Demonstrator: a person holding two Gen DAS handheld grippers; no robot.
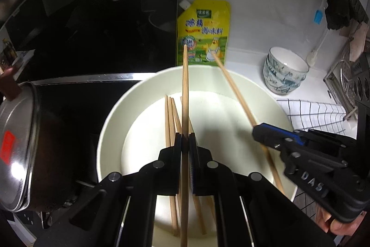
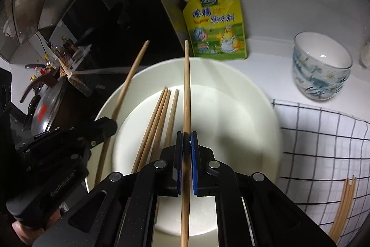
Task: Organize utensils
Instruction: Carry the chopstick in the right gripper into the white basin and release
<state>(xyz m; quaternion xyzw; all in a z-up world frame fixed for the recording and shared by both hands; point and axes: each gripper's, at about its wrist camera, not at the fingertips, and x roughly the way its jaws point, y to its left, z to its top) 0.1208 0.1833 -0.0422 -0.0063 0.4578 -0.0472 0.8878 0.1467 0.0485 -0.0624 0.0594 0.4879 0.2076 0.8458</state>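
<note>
Left gripper [image 1: 185, 139]: jaws clamped on one wooden chopstick [image 1: 185, 94], which runs forward over the white basin [image 1: 111, 122], tip toward the yellow seasoning pouch [image 1: 203, 31]. Right gripper [image 2: 186, 137]: jaws pinched on a second chopstick [image 2: 186, 89], also above the basin. Both grippers sit side by side, pitched downward. Four loose chopsticks [image 2: 159, 117] lie on the basin floor. More chopsticks [image 2: 344, 203] rest on the checked cloth [image 2: 323, 142] right of the basin. Stacked patterned bowls [image 2: 321, 68] stand beyond the cloth.
</note>
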